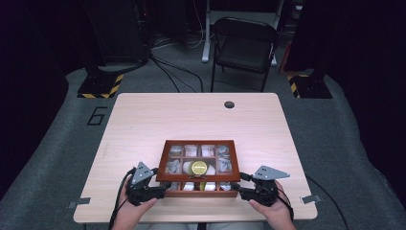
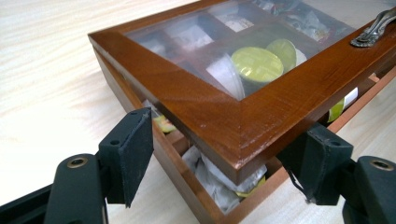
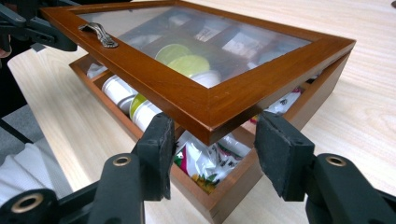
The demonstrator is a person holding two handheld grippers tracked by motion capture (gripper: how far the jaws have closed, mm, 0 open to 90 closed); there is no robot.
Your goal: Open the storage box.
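Glossy reddish wood on box (image 3: 243,186) and lid frame (image 2: 224,116), clear pane, dull metal handle (image 3: 99,35); pale matt wood-grain table (image 1: 143,124).

the light wooden table (image 1: 158,115) has loads of bare room behind and to both sides of the dark brown wooden box with compartments (image 1: 168,190), only a small round dark hole (image 1: 229,104) sits near the far edge. the tight spot is the near edge: the box's glass-paned wooden lid (image 2: 261,123) is propped up a bit at the front, leaving a narrow wedge-shaped gap over the white sachets and yellow-topped pots (image 3: 140,108) packed inside. the left gripper (image 1: 158,184) and right gripper (image 1: 242,184) crowd the lid's two near corners, jaws straddling them. a curved metal handle (image 3: 99,34) sticks up on the lid's front rail.
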